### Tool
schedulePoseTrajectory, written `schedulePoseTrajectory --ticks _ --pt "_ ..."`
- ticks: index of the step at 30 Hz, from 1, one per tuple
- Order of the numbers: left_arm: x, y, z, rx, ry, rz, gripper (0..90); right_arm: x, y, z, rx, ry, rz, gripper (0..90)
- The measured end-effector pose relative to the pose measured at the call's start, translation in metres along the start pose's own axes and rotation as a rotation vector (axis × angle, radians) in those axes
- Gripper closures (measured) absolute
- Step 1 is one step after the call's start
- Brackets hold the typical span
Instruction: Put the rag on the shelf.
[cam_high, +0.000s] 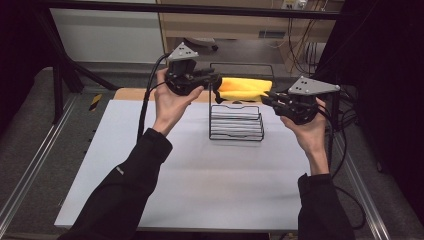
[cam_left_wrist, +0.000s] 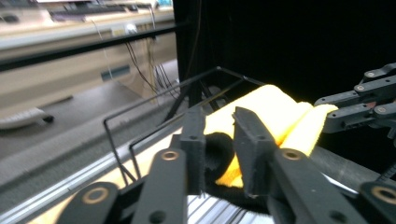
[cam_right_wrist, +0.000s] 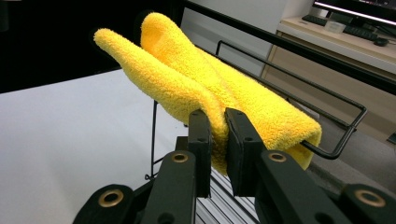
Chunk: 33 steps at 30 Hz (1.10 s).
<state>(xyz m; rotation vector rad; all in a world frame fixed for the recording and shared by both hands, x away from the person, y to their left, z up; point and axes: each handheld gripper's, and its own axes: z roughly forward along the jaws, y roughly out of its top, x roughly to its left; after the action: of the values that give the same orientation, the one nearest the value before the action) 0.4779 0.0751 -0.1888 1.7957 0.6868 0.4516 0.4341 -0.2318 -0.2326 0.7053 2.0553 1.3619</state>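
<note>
So the yellow towel (cam_high: 244, 89) is draped over the top rail of a black wire rack (cam_high: 236, 122), which sits on the white table (cam_high: 190, 175) toward the far side; the two grippers come at it from either end, both held up off the table.

Right gripper (cam_high: 267, 99) is clenched on the towel's right end; in the right gripper view (cam_right_wrist: 217, 122) you can see the terry fabric squeezed thin between the two pads, folds fanning up and away from the pinch; the rest of the towel runs along the rail (cam_right_wrist: 327, 151) and hangs over it.

Left gripper (cam_high: 216, 80) is at the towel's left end; in the left gripper view (cam_left_wrist: 219, 135) the jaws stand a bit apart with a dark black edge or loop (cam_left_wrist: 219, 149) of the towel sitting in the gap and yellow cloth just behind it; honestly can't tell whether the pads are actually pressing on it or just around it.

That same view shows the right gripper (cam_left_wrist: 329, 109) farther off at the right, tips on the far end of the towel (cam_left_wrist: 275, 112); the rack's wire frame (cam_left_wrist: 154, 102) rises on the left of the jaws.

Both hands (cam_high: 172, 100) grip the tools from below, dark sleeves (cam_high: 130, 190) coming in from the bottom; cables trail off each one.
</note>
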Motion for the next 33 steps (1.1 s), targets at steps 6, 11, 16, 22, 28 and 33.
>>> schedulePoseTrajectory --ticks 6,11,16,22,28,33 --pt "0.001 0.002 0.021 0.045 0.015 0.004 82.1 0.0 -0.004 0.001 0.008 0.008 -0.018 80.6" --pt "0.002 -0.002 0.025 0.099 -0.006 0.01 89.3 0.0 -0.006 0.001 0.021 0.013 -0.027 79.7" --pt "0.0 -0.013 0.024 0.146 -0.04 0.038 89.6 0.001 -0.007 0.0 0.017 0.022 -0.009 73.7" --pt "-0.001 -0.027 0.025 0.173 -0.05 0.056 89.7 0.004 -0.005 -0.005 0.01 0.03 0.015 61.8" --pt "-0.006 -0.038 0.029 0.193 -0.048 0.095 89.7 0.002 0.001 -0.011 -0.033 0.037 0.063 62.8" --pt "-0.008 -0.048 0.033 0.183 -0.048 0.1 89.7 0.007 -0.008 0.007 0.06 0.048 0.117 87.4"
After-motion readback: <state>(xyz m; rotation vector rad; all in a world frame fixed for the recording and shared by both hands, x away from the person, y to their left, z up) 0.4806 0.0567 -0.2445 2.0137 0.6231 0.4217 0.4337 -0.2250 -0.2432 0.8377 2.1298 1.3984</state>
